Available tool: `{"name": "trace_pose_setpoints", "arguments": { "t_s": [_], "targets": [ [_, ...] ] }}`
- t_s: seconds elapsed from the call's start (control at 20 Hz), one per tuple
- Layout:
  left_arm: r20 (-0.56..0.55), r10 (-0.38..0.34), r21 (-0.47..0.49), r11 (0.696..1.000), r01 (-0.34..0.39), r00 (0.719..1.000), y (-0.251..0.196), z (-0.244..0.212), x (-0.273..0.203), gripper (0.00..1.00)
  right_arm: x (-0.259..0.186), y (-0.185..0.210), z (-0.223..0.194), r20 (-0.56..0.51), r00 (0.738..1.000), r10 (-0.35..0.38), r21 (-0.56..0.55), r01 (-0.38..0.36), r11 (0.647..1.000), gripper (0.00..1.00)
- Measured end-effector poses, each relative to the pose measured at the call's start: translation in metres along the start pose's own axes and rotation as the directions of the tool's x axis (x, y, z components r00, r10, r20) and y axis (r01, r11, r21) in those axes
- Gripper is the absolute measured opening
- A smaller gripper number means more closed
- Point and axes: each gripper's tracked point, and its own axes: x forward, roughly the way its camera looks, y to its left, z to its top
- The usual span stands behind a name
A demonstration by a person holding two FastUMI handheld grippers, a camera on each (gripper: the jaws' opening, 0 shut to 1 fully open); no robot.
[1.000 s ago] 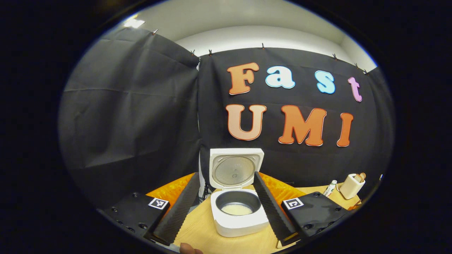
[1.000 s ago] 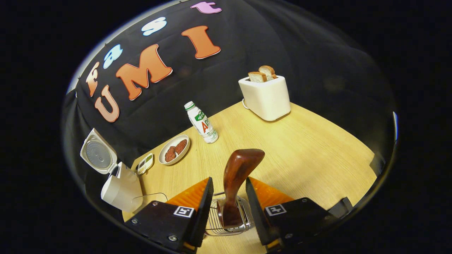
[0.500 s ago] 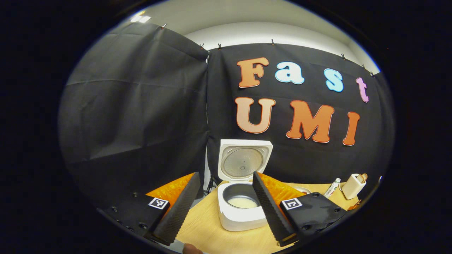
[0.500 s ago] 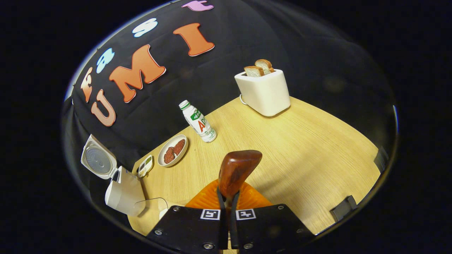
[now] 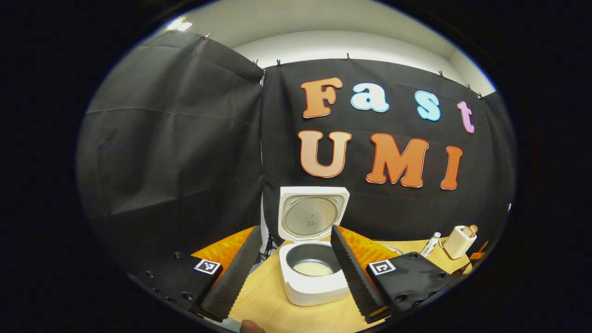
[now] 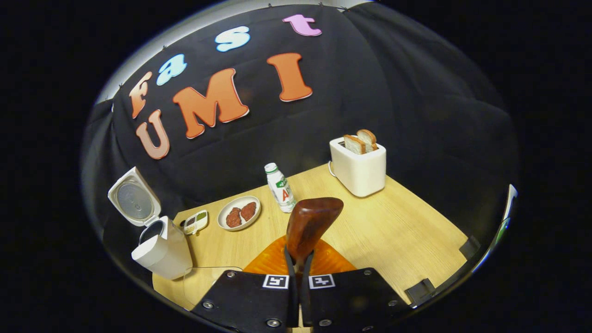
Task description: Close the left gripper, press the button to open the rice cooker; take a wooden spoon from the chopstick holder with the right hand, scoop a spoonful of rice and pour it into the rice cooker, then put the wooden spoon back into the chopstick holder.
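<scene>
The white rice cooker [image 5: 312, 284] stands on the wooden table [image 5: 268, 305] with its lid [image 5: 313, 215] up, and pale rice lies in its dark pot. My left gripper [image 5: 296, 228] is open in front of it, a finger on either side and apart from it. My right gripper [image 6: 296, 253] is shut on the handle of the dark wooden spoon [image 6: 312, 221], whose bowl sticks up past the fingertips. In the right gripper view the rice cooker [image 6: 162, 252] sits at the far left with its lid [image 6: 134, 201] raised.
On the table [image 6: 393, 231] are a white toaster [image 6: 358, 169] with two bread slices, a small bottle [image 6: 280, 187], a plate [image 6: 239, 212] with two brown patties and a little sauce dish [image 6: 195, 222]. A clear container's rim [image 6: 208, 273] shows beside the cooker.
My right gripper has shut on the spoon's handle and risen with it, and the wire holder has gone from sight beneath the fingers. My left gripper stays open and has only drifted slightly.
</scene>
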Motion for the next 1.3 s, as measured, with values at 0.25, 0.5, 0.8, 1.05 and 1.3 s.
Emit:
{"name": "trace_pose_setpoints", "arguments": {
  "t_s": [0.25,0.5,0.8,1.05,1.3],
  "targets": [
    [-0.008,-0.01,-0.008,1.0,0.01,1.0,0.01,-0.002,0.005,1.0,-0.019,0.088,0.008,0.056,0.986,0.158,-0.094,-0.153,0.984,0.02],
    [-0.02,0.009,0.0,1.0,-0.009,1.0,0.029,-0.007,0.004,1.0,-0.003,0.136,-0.037,-0.001,0.981,0.195,-0.285,-0.187,0.94,0.01],
    [-0.033,0.032,0.031,0.999,-0.031,0.999,0.05,-0.013,0.005,1.0,0.02,0.134,-0.086,-0.043,0.99,0.134,-0.356,-0.141,0.924,0.02],
    [-0.046,0.017,0.036,0.999,-0.015,0.999,0.047,-0.017,0.01,1.0,0.036,0.121,-0.116,-0.079,0.994,0.074,-0.393,-0.099,0.914,0.02],
    [-0.039,0.012,0.054,0.998,-0.01,0.999,0.04,-0.015,0.016,1.0,0.028,0.122,-0.131,-0.065,0.996,0.052,-0.406,-0.074,0.911,0.01]
  ]
}}
